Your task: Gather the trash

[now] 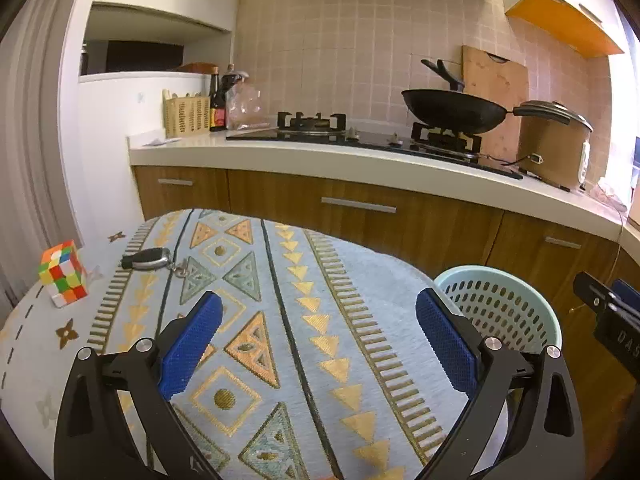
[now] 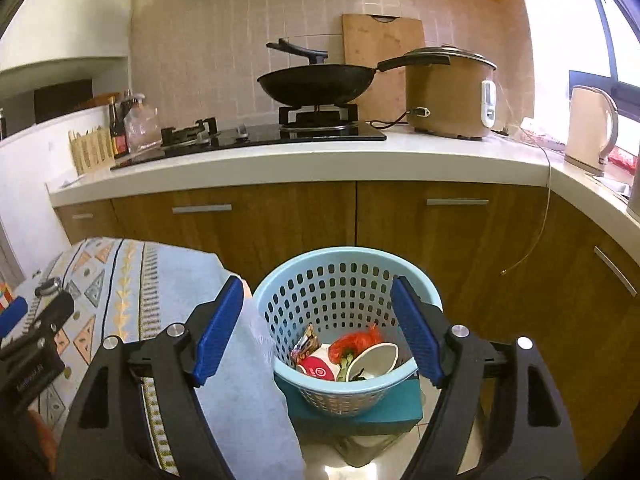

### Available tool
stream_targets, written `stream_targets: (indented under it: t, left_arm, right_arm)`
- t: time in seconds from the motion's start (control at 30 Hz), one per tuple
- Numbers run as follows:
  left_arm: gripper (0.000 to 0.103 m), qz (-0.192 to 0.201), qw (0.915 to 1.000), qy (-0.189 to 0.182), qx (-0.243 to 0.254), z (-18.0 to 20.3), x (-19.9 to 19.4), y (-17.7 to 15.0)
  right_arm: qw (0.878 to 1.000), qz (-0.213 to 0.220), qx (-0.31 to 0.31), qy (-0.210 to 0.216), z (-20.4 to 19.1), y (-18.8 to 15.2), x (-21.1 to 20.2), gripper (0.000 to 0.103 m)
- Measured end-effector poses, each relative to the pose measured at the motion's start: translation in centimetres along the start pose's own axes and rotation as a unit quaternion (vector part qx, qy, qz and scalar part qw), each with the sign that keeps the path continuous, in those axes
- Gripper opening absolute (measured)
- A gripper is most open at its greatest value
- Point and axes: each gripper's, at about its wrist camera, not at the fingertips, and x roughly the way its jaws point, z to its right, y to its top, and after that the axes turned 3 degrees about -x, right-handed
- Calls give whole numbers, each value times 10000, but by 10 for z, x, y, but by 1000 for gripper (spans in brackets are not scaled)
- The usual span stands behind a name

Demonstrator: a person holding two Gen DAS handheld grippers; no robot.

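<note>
Left wrist view: the left gripper hangs over the patterned tablecloth with its blue pads spread wide and nothing between them. The light blue basket stands off the cloth's right edge, lower than the table. Well left of the basket, a car key and a puzzle cube lie on the cloth; neither looks like trash, and no litter shows on the visible part of the table. To do this step well, I would scan the rest of the table before reaching, and leave the key and cube alone.

Right wrist view: the right gripper is released too, its pads straddling the basket's opening from above, empty. Inside the basket sit paper cups, a red crumpled scrap and a snack wrapper, so the collected trash is already down there. The basket rests on a teal box. Judging by this, the drop seems finished; lifting straight up would avoid clipping the rim.
</note>
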Motion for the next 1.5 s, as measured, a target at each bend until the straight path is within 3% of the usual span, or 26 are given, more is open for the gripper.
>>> stream_targets:
  t: [0.17, 0.87, 1.5]
  left_arm:
    - [94, 48, 9999, 63, 133, 4, 0, -2]
    - [95, 37, 9997, 152, 175, 5, -1, -3]
    - [95, 14, 9995, 260, 197, 3, 3, -3]
  right_arm:
    - [9996, 19, 48, 266, -1, 4, -1, 72]
    - [9998, 142, -132, 52, -6, 5, -10, 74]
    - [9994, 19, -294, 195, -11, 4, -7, 76]
